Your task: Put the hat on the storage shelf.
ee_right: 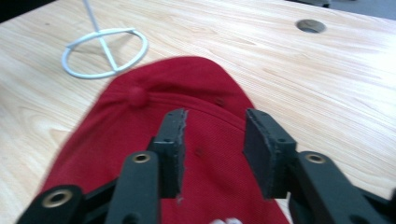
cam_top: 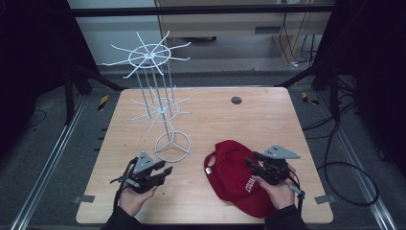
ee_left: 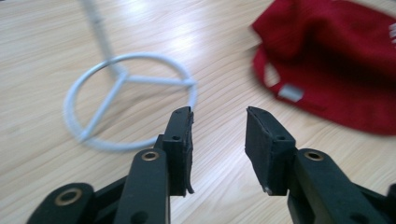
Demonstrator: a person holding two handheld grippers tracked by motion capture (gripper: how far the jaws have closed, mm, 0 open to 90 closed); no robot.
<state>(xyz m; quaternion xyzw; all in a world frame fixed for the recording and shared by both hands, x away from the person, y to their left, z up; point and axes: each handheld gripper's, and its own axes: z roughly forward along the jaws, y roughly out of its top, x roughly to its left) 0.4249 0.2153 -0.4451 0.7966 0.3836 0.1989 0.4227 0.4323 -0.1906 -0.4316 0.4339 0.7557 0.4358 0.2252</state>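
both hand-held grippers gape empty: left (ee_left: 218, 126) near the rack base (ee_left: 130, 112), right (ee_right: 214, 128) seemingly just above the red cap (ee_right: 154, 140).

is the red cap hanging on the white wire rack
No, the red cap lies flat on the wooden table, to the right of the white wire rack and apart from its ring base.

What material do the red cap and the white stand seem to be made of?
The red cap looks like woven cotton-type fabric with a matte finish: ribbed weave, stitched seams and soft folds show. The white stand looks like thin metal wire with a white coating, judging by its slim rods and ring base; plastic cannot be excluded.
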